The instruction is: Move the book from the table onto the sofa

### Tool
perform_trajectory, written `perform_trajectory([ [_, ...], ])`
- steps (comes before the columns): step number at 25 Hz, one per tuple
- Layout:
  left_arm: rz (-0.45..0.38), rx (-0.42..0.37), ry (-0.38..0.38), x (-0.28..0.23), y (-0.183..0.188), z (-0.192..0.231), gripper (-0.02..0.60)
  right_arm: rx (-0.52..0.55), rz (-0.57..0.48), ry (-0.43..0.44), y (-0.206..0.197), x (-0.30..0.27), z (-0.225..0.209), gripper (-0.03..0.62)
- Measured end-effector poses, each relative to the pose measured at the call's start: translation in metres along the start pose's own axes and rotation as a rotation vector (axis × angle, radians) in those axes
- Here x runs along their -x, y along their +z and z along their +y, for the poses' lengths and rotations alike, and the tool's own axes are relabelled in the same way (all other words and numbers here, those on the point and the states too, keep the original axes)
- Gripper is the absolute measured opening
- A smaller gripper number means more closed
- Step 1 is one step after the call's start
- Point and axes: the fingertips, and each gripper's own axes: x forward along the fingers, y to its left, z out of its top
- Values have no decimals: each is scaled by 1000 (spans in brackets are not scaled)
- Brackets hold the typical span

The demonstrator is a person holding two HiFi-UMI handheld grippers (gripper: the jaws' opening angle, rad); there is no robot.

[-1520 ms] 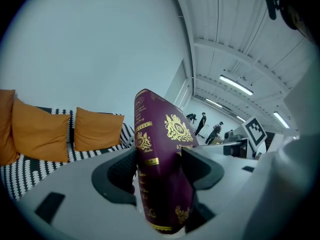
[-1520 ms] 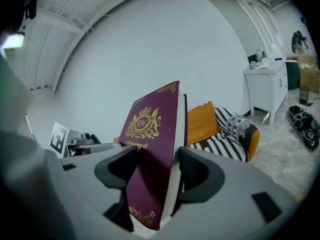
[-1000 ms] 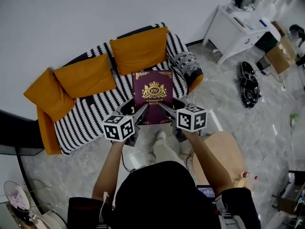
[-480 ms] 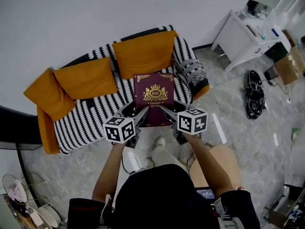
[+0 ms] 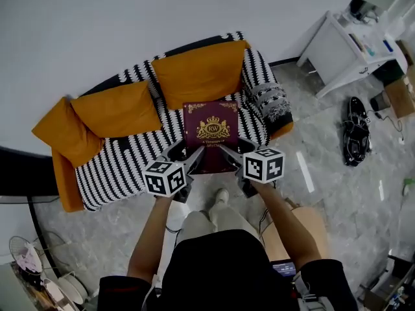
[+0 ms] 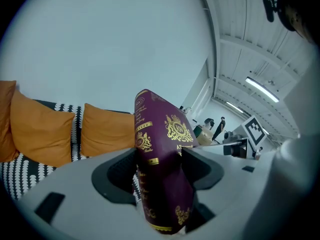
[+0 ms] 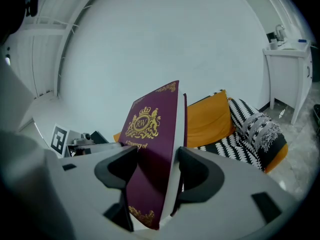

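Head view, looking steeply down: a maroon hardback book with a gold crest [image 5: 211, 129], cover up and tilted, held over the front edge of the black-and-white striped sofa [image 5: 123, 157], toward its right end. Gripped from the near side at its two lower corners, with the left tool [image 5: 192, 155] pinching the spine-side corner and the right tool [image 5: 227, 152] pinching the page-side corner. Borne out in the left gripper view and right gripper view: set wide, yet pressed onto the book's full thickness, with nothing else between the jaws.

Judged to be the close of the carry, just short of the set-down. Hard to tell from above whether the far edge already touches the seat; most likely not.

Next, probably: lower both tools together at the same pace, flatten the book onto the striped seat in front of the right-hand orange back cushion [image 5: 198, 70], well in from the front edge to avoid a slide to the floor. Only then spread both tools and draw straight back.
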Motion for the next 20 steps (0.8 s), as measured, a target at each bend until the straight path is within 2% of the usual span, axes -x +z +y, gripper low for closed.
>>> perform_trajectory([
  [12, 30, 74, 2, -44, -4, 58, 293, -38, 77, -9, 3, -63, -35, 275],
  [16, 38, 77, 4, -51, -3, 87, 293, -46, 89, -15, 3, -92, -38, 275],
  [20, 52, 122, -11, -67, -16, 111, 293, -46, 118, -33, -5, -116, -52, 275],
])
